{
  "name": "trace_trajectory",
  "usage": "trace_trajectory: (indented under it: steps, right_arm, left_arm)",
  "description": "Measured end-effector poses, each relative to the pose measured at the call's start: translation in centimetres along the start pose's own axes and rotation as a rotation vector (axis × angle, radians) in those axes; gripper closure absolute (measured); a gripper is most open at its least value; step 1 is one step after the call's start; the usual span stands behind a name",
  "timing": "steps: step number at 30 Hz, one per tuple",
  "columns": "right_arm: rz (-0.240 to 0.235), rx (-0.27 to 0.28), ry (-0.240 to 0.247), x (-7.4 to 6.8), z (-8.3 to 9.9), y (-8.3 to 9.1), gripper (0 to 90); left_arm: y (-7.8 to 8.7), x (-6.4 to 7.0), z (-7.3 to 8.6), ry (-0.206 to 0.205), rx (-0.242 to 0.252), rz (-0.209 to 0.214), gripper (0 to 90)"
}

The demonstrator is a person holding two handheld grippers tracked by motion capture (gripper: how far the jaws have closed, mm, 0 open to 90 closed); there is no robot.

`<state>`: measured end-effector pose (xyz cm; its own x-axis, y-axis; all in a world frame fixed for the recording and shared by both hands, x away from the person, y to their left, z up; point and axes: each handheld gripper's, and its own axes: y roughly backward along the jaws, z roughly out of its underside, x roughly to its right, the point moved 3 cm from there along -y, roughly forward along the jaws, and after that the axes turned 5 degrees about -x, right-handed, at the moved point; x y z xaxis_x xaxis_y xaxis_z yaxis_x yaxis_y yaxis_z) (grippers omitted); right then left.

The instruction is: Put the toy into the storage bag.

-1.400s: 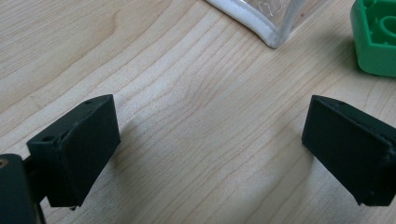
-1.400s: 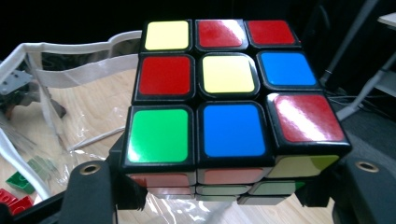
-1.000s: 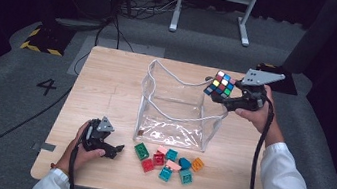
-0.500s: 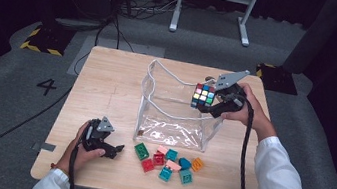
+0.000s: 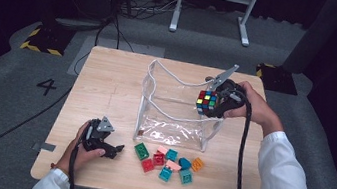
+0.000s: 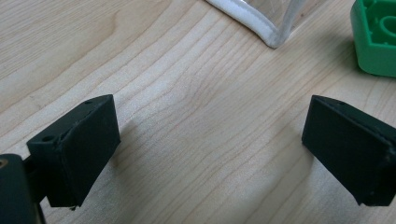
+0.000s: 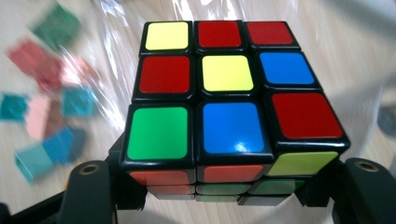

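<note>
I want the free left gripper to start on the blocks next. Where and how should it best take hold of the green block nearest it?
Probably across its two flat side walls, coming down from above. The green block lies flat on the table with its studded face up, at the near-left edge of the pile, so its left side is free. The left gripper, jaws open, sits just left of it.

We see the clear bag (image 5: 174,108) standing open near the middle of the table (image 5: 108,80). At its 3 o'clock rim our right gripper (image 5: 208,103) holds the cube (image 5: 206,100) just over the opening. The loose blocks (image 5: 166,162) lie at the bag's 6 o'clock. Our left gripper (image 5: 115,150) rests at the bag's 8 o'clock, just beside the blocks at their 9 o'clock.
</note>
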<state>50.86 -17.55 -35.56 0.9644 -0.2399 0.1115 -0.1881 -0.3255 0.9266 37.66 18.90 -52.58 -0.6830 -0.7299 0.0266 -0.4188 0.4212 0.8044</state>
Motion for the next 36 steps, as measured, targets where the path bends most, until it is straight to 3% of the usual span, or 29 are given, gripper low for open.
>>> trace_trajectory:
  steps: [2,4,5,6,9,12,13,15,16,18,19,20,24,29,36]
  right_arm:
    - [0.015,-0.079,-0.010,0.0,0.3,-0.3,33.8]
    - [0.004,-0.098,-0.003,-0.3,0.4,-0.4,33.7]
    - [-0.011,-0.122,-0.042,-0.8,0.5,-0.2,33.7]
    - [-0.011,-0.134,-0.049,-0.8,0.5,-0.2,33.7]
    - [-0.001,-0.137,-0.053,-0.8,0.5,-0.3,33.7]
    - [0.000,-0.105,-0.054,-1.0,0.7,-0.2,33.9]
    - [-0.007,-0.090,-0.056,-1.0,0.8,-0.2,33.8]
    - [0.011,-0.006,-0.004,-0.5,0.9,-0.3,33.8]
    - [0.012,0.000,-0.038,-0.7,1.1,-0.1,33.9]
    - [0.023,0.054,-0.028,-0.7,1.4,0.0,36.7]
    - [0.033,0.095,-0.051,-1.0,1.7,0.5,39.0]
    - [0.033,0.095,-0.051,-1.0,1.7,0.5,39.0]
    - [0.021,0.217,-0.064,-1.2,2.4,1.5,37.8]
    - [0.085,0.334,-0.074,-2.1,3.6,3.0,37.2]
    - [0.147,0.417,-0.124,-2.9,4.8,4.1,31.2]
  left_arm:
    - [0.0,0.0,0.0,0.002,0.000,0.000,4.3]
    - [0.0,0.0,0.0,0.003,0.001,-0.004,4.2]
    - [0.0,0.0,0.0,0.002,0.000,0.000,4.2]
    - [0.0,0.0,0.0,0.002,0.000,0.000,4.2]
    - [0.0,0.0,0.0,0.000,-0.001,0.000,4.2]
    - [0.0,0.0,0.0,0.002,0.001,0.000,4.3]
    - [0.0,0.0,0.0,0.002,0.000,0.000,4.2]
    - [0.0,0.0,0.0,0.002,0.000,0.001,4.2]
    - [0.0,0.0,0.0,0.002,0.000,0.000,4.2]
    - [0.0,0.0,0.0,0.002,0.000,-0.003,4.2]
    - [0.0,0.0,0.0,0.002,-0.001,0.000,4.2]
    - [0.0,0.0,0.0,0.002,0.000,0.000,4.2]
    - [-0.1,0.1,-0.1,0.016,0.005,-0.006,3.8]
    - [-0.1,0.1,-0.1,0.016,0.004,-0.005,3.8]
    - [-0.1,0.1,0.0,0.018,0.004,-0.004,3.7]
